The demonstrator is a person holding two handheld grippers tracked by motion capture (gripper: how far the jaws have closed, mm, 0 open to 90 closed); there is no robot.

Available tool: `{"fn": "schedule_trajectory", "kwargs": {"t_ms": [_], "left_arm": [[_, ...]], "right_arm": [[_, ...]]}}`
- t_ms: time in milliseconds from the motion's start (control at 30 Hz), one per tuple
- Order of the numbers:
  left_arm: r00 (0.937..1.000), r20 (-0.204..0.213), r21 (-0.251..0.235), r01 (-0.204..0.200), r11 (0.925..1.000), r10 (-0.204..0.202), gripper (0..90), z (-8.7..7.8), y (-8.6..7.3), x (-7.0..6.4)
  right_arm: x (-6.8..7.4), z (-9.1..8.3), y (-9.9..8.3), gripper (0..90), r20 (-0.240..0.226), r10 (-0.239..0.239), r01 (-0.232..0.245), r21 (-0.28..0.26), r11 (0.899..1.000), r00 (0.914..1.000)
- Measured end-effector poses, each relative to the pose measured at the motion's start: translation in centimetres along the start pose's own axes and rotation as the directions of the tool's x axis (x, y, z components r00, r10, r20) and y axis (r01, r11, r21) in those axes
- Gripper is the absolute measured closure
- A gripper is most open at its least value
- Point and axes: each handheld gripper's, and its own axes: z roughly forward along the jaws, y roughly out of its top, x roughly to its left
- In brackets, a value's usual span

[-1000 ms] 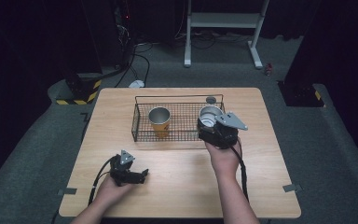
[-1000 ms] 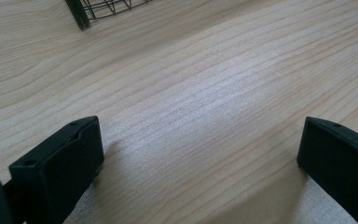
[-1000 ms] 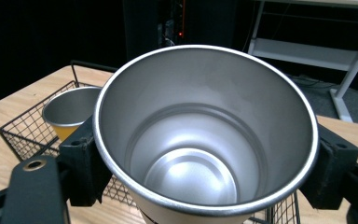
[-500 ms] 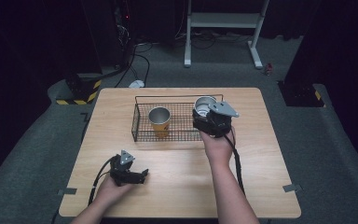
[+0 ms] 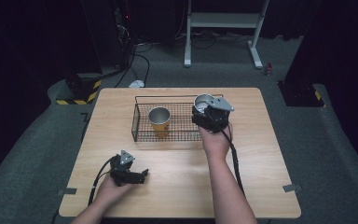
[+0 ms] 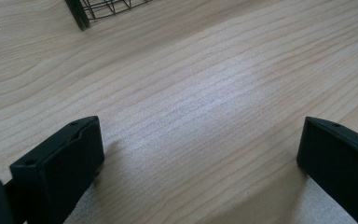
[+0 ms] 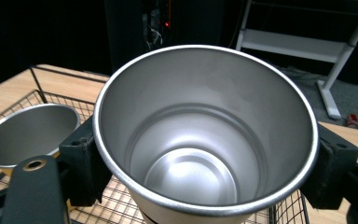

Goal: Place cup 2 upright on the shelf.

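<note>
Advanced from the basket's near edge, the right claw point(image 5: 204, 111) now grips an empty steel cup point(image 7: 205, 135) over the wire basket point(image 5: 142, 133). A gold cup point(image 5: 159, 120) stands upright inside. Left claw point(image 6: 200, 158) rests released on the table point(image 5: 177, 172).

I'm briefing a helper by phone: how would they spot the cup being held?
On the wooden table stands a black wire basket. At its right end the right gripper holds a silver cup, shut on it; the other cup, inside the basket, is orange-sided and free.

The steel cup point(image 7: 205, 135) hides its own base and the right gripper point(image 7: 205, 154) jaws' tips behind its rim
</note>
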Motion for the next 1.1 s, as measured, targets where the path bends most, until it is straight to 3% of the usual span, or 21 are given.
{"fn": "schedule_trajectory", "kwargs": {"t_ms": [767, 1100], "left_arm": [[1.0000, 0.003, 0.000, -0.005, 1.0000, 0.005, 0.9, 0.0, 0.0, 0.0], [1.0000, 0.002, 0.001, -0.006, 1.0000, 0.006, 0.9, 0.0, 0.0, 0.0]], "right_arm": [[0.1, 5.0, -2.3, 18.6, 0.038, 0.015, -0.020, 0.128, 0.992, 0.9992], [0.3, 7.2, -3.5, 18.6, 0.044, 0.023, -0.030, 0.188, 0.982, 0.9988]]}}
